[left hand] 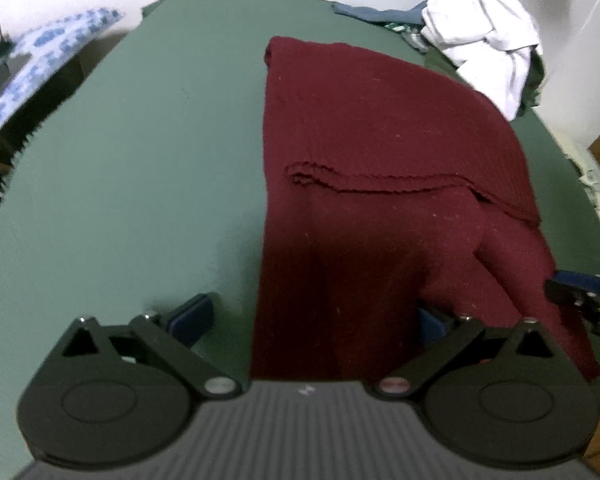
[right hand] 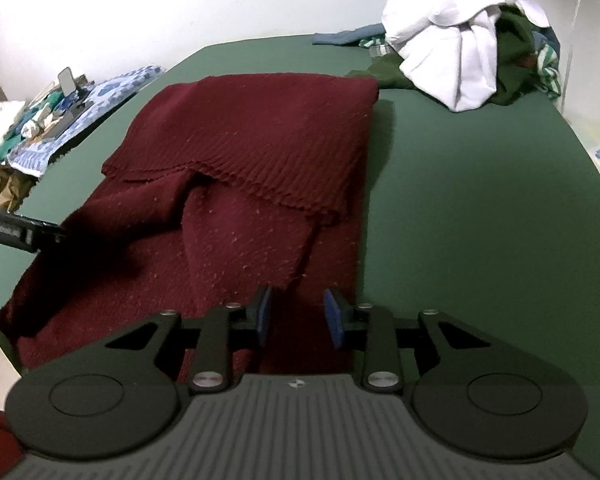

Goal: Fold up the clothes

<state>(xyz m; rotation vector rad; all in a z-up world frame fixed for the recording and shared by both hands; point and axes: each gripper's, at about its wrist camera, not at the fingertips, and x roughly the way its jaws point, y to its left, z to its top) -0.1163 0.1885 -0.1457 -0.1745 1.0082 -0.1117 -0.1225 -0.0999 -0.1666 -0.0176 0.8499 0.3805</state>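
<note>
The maroon garment [right hand: 236, 148] is a ribbed, matt knit flecked with pale lint, lying on a smooth matt green cloth surface [left hand: 140, 152]. The right gripper [right hand: 296, 316] is matt black plastic with shiny metal pivot pins and blue pads [right hand: 334, 318]. The white garment [right hand: 452, 36] in the pile looks like smooth, soft cloth.

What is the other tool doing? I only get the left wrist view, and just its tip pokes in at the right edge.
Observer: The right gripper hangs over the near edge of the maroon garment, its jaws partly open.
Operator: Has it pinched any cloth?
Observer: No. There is a clear gap between its blue pads, and the cloth only shows beneath them.
</note>
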